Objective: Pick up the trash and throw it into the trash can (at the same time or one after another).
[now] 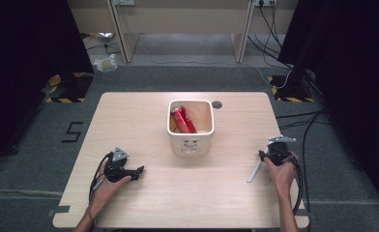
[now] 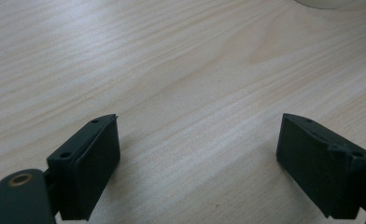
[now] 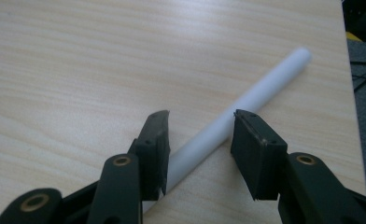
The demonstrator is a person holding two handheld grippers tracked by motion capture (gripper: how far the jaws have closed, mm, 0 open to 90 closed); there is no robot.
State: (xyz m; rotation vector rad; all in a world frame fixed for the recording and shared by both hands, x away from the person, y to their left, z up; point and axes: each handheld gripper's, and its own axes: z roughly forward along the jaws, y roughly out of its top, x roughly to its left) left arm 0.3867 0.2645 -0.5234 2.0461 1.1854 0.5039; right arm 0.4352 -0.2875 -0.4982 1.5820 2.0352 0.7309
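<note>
- A white tube (image 3: 246, 100) lay flat on the wooden table (image 1: 153, 203), near its right edge as the high view had it, well apart from the bin.
- The right gripper (image 3: 200, 140) sat low over the tube — one jaw on each side, the tube running slantwise through the gap.
- Its jaws stood partly spread; whether the pads already pressed the tube could not be told, though a little gap showed beside the right-hand pad.
- In the high view the tube (image 1: 255, 171) stuck out toward the person from under the right gripper (image 1: 274, 154), tilted across the tabletop.
- The left gripper (image 2: 200, 163) rested low over bare wood at the table's left front, jaws spread wide with nothing between them; the high view showed it (image 1: 132, 171) in the hand.
- A white bin (image 1: 191, 142) stood at mid-table — a red can (image 1: 183, 121) leaned inside it.
- A small dark disc (image 1: 217, 104) lay just beside the bin's far right corner.
</note>
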